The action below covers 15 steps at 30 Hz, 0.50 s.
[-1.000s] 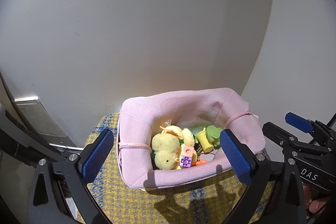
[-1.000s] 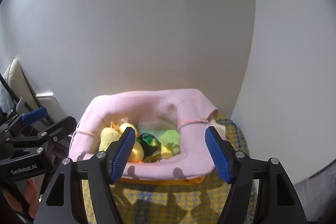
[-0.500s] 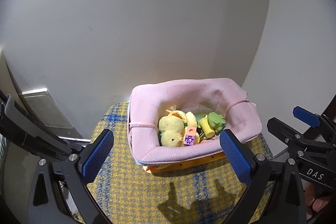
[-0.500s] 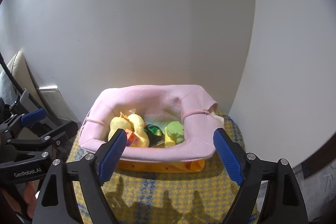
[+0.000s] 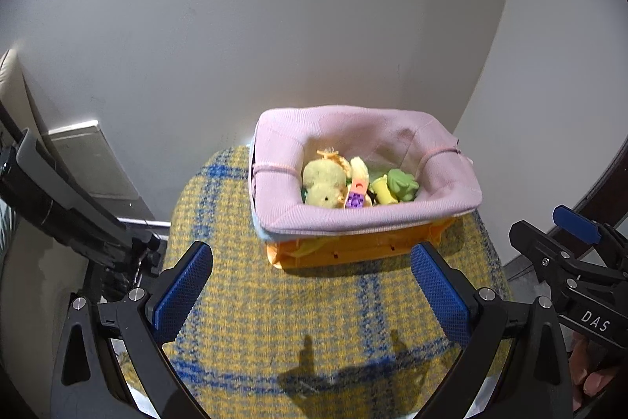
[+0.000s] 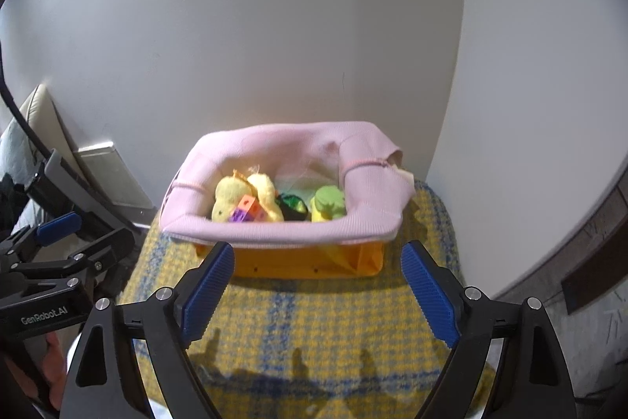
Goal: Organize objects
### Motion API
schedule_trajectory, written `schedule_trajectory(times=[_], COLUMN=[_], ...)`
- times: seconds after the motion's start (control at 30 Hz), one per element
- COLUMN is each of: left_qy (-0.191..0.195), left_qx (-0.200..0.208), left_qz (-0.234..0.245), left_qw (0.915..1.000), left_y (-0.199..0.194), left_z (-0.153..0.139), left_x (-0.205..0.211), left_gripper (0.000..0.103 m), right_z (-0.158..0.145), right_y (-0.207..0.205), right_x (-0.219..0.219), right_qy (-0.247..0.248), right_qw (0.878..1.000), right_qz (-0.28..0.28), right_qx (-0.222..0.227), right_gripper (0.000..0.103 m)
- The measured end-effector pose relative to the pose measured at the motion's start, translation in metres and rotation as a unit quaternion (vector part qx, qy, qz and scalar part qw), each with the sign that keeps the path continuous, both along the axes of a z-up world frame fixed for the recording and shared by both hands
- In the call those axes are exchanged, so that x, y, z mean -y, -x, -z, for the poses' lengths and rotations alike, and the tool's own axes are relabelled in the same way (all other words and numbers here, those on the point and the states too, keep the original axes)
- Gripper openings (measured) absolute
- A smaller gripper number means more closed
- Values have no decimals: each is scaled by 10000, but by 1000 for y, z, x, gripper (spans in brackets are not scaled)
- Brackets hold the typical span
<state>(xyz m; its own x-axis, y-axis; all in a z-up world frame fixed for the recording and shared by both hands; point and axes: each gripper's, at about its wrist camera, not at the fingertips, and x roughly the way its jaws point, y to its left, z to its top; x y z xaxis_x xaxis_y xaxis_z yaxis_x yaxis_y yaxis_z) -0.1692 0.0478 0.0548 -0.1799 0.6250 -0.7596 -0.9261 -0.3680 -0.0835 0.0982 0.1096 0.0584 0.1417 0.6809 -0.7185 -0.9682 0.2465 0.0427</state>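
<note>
Two grippers wide open, nothing held: left gripper (image 5: pixel 312 295), right gripper (image 6: pixel 320 295), the right's jaws just opened further, nothing between. Orange bin (image 5: pixel 353 250) under pink fabric liner (image 5: pixel 365 213) frame centre on plaid cushion (image 5: pixel 251 301), near its far edge; toys inside. Risk: sliding off if nudged.

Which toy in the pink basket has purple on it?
The little block leaning on the yellow plush chick. It is orange and purple; the other toys are yellow or green.
</note>
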Motion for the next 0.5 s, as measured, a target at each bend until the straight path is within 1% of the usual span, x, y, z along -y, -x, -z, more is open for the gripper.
schedule_trajectory(times=[0.13,0.37,0.5], left_qy=[86,185,264], left_qx=[90,84,188], left_qz=[25,154,176], left_qw=[9999,9997,9993], left_y=[-7,-24,-29], left_z=[6,10,13], left_x=[16,42,53], left_gripper=[103,103,103], right_z=[3,12,17], right_y=[5,11,11], right_x=[16,45,61], right_qy=[62,188,251], right_qw=[10000,9996,9990], right_qz=[-51,-31,44], right_qx=[-54,-223,-354], right_gripper=[88,88,88])
